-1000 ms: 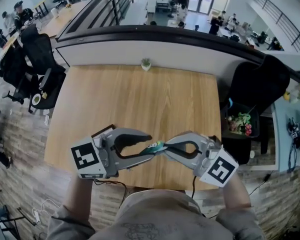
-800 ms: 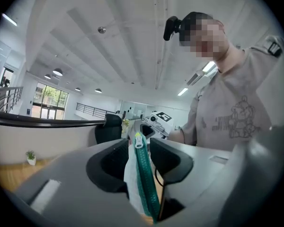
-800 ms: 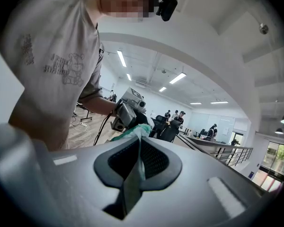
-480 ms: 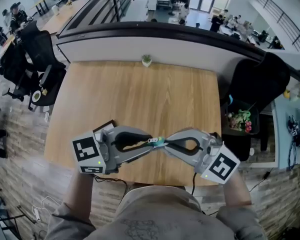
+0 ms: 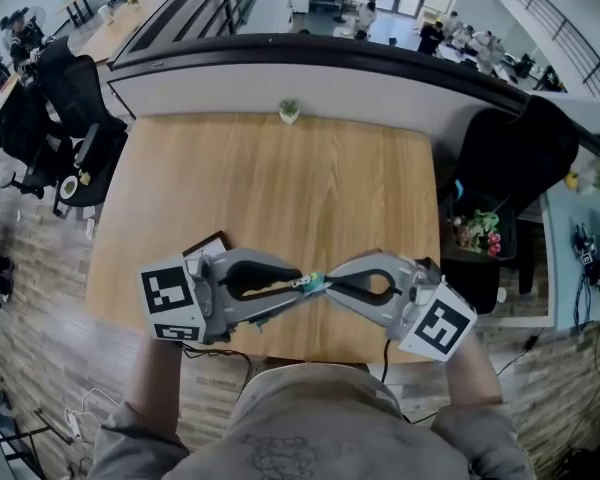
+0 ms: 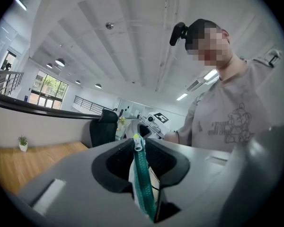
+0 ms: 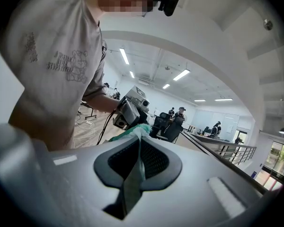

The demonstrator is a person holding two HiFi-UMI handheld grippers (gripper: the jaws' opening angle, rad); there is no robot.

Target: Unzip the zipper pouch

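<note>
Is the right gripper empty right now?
No, the right gripper has its jaws shut on the teal fabric of the pouch.

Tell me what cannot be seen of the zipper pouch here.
Zipper pouch shape: head view, too small, covered by both claws.
Zipper's open length: left gripper view, left claw, which has just been closing on it, hides most teeth.
Pouch body: right gripper view, right claw shows only a fabric edge.
</note>
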